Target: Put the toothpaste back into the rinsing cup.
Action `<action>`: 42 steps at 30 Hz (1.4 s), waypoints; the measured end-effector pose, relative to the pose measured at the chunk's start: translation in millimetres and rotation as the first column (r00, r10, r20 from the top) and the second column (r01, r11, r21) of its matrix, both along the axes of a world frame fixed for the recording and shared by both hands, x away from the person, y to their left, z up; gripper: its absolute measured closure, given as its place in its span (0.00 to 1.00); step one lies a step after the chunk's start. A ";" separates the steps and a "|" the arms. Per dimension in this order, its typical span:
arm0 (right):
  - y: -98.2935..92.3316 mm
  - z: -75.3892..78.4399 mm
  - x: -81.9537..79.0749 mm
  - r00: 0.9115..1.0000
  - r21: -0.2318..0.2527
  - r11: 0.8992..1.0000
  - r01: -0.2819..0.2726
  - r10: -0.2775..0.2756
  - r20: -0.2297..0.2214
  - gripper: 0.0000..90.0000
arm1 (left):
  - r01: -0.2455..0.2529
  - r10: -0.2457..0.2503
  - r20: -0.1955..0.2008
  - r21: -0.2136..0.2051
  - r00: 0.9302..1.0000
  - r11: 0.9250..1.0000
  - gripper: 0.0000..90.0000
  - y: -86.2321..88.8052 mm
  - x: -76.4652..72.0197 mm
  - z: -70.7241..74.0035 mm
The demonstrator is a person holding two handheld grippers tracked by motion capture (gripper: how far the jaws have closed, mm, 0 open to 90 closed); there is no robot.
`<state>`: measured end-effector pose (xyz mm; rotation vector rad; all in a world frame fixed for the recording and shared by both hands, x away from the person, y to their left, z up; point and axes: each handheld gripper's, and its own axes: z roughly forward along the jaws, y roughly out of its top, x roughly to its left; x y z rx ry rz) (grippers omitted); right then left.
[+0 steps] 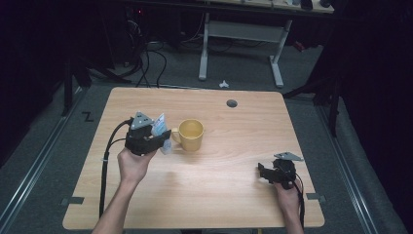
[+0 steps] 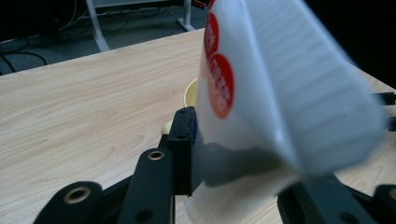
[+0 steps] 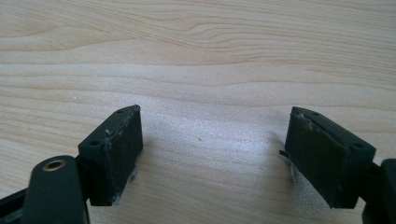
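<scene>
Left gripper (image 1: 163, 138): black body, grey three-cornered plate on top, and a thick black cable trailing back off the near edge of the table (image 1: 204, 195). In the left gripper view its linkage arms are black with brass-coloured pivot bushes and plain bolt holes. Right gripper (image 1: 261, 171): same black build, grey plate, thinner black cable. In the right gripper view its pads (image 3: 122, 148) are flat, rectangular, scuffed pale at the edges, with small screw recesses. Both forearms are bare, no sleeves visible.
</scene>
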<state>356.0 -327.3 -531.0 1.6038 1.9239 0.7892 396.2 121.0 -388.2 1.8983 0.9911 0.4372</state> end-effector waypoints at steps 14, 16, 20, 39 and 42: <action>-0.1 0.0 0.1 1.000 -0.001 1.000 -0.001 0.001 0.001 0.22 | 0.029 -0.029 0.018 -0.003 0.999 1.000 0.74 -10.9 6.5 14.0; -0.1 0.0 0.0 1.000 -0.001 1.000 -0.001 0.001 0.001 0.22 | 0.032 -0.032 0.020 -0.003 0.999 0.999 0.74 -12.4 7.8 14.9; -0.2 -0.1 0.1 1.000 -0.002 1.000 -0.002 0.002 0.002 0.22 | 0.041 -0.041 0.018 -0.009 0.999 0.999 0.74 -16.0 11.1 16.9; -0.2 -0.1 0.0 1.000 -0.002 1.000 -0.002 0.002 0.002 0.22 | 0.063 -0.063 0.030 0.010 0.998 0.998 0.74 -35.5 27.2 28.8; -0.2 -0.1 0.1 1.000 -0.003 1.000 -0.003 0.003 0.002 0.22 | 0.064 -0.065 0.031 0.019 0.997 0.998 0.74 -38.2 29.9 30.0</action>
